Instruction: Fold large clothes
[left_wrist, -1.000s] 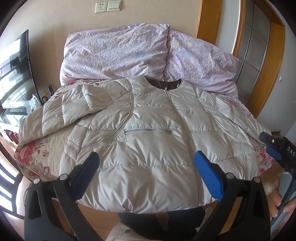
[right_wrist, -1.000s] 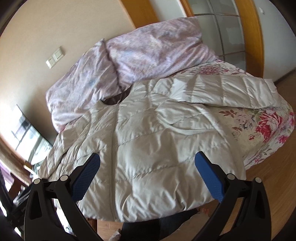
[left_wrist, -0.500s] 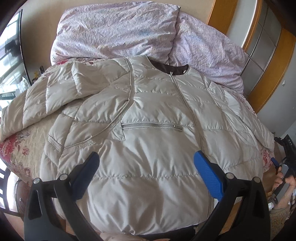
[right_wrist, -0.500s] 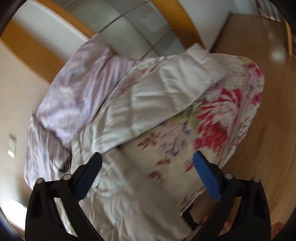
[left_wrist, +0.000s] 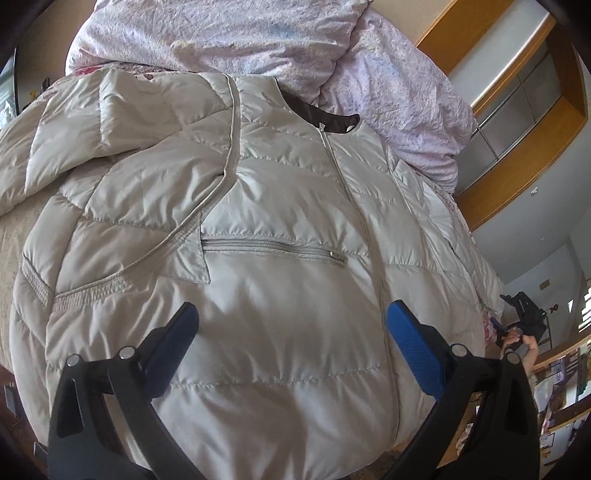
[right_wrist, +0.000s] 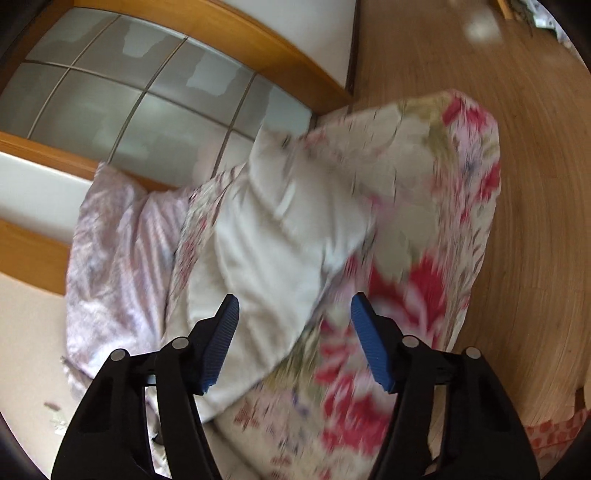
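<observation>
Only from the left wrist does the jacket's (left_wrist: 280, 229) zipped front show.

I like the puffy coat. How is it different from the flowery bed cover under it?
The puffy coat is plain shiny beige; the flowery bed cover is pale with big red blooms. The coat has stitched puffs and zips; the cover looks flat, with none. The coat lies on top; the cover hangs off the bed's edge. Both are soft cloth.
</observation>
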